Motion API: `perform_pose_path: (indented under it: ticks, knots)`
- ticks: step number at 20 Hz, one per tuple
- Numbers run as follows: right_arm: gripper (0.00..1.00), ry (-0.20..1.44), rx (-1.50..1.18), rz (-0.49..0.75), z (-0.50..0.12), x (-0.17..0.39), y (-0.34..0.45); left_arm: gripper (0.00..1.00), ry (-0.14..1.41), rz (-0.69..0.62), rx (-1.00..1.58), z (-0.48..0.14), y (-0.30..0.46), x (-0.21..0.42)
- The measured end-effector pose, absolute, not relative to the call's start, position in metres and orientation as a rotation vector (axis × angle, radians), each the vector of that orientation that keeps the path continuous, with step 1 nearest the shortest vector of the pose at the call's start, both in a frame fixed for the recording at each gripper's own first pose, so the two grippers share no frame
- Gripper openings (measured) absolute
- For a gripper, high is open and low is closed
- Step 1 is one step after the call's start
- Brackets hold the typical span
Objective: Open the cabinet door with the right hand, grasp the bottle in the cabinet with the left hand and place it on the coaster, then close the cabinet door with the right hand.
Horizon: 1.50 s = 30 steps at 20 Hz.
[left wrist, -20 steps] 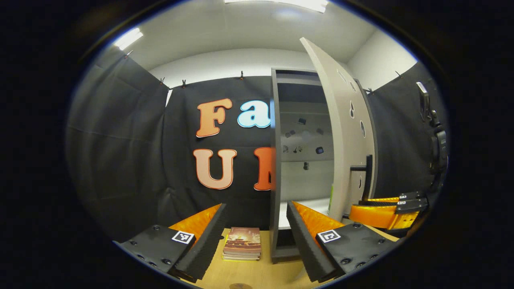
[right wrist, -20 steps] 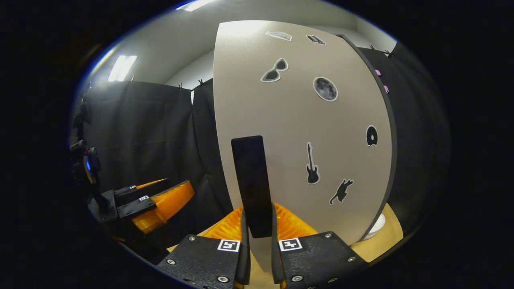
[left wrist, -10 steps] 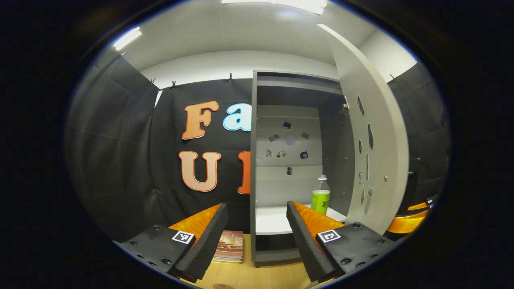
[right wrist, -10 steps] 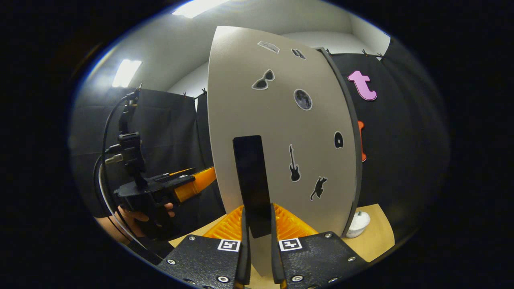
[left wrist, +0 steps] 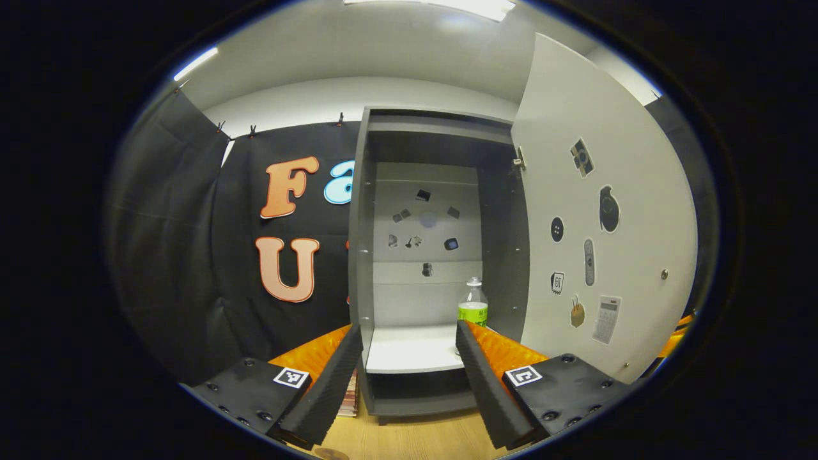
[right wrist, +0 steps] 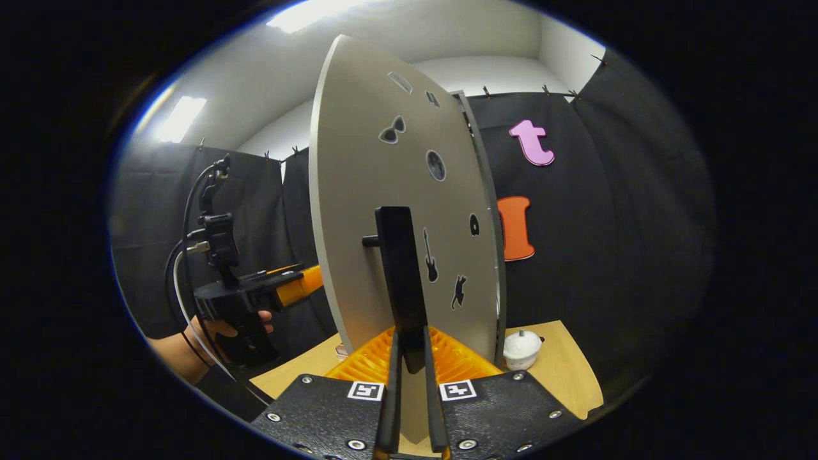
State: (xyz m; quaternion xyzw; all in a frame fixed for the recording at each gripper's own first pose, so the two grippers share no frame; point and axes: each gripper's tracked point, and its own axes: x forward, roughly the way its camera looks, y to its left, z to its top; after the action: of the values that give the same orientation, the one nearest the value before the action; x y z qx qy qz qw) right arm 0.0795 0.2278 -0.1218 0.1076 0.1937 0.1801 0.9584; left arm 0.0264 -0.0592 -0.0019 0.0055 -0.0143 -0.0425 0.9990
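While right tool (right wrist: 409, 390) grips the handle (right wrist: 401, 281), cabinet (left wrist: 422, 255) holds a bottle (left wrist: 473, 306); left tool (left wrist: 409, 377) open.

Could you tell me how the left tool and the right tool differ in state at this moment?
The left tool is open, its fingers spread wide and holding nothing; the right tool is shut on the black door handle. The left tool faces the open cabinet, where the bottle stands on the shelf; the right tool faces the door's outer face. Both are hand-held.
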Motion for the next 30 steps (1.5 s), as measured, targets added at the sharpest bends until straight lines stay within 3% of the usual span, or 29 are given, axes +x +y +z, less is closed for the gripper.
perform_pose_path:
  ticks: [8, 10, 16, 23, 27, 30]
  knots:
    - [0.21, 0.382, 0.252, 0.259, -0.126, 0.080, 0.206, 0.96, 0.007, -0.112, -0.015, -0.010, -0.098, 0.026]
    - [0.17, 0.374, 0.229, 0.225, -0.126, 0.084, 0.198, 0.96, 0.019, -0.111, -0.025, -0.013, -0.107, 0.025]
    - [0.13, 0.408, 0.257, 0.326, -0.126, 0.072, 0.211, 0.96, 0.046, -0.079, -0.044, -0.021, -0.125, 0.018]
    - [0.12, 0.451, 0.289, 0.293, -0.131, 0.066, 0.212, 0.94, 0.056, -0.122, -0.041, -0.023, -0.134, 0.047]
    - [0.17, 0.400, 0.296, 0.247, -0.123, 0.074, 0.204, 0.96, 0.089, -0.162, -0.045, -0.034, -0.142, 0.082]
    - [0.36, 0.363, 0.291, 0.213, -0.117, 0.076, 0.201, 0.96, 0.119, -0.196, -0.035, -0.048, -0.153, 0.112]
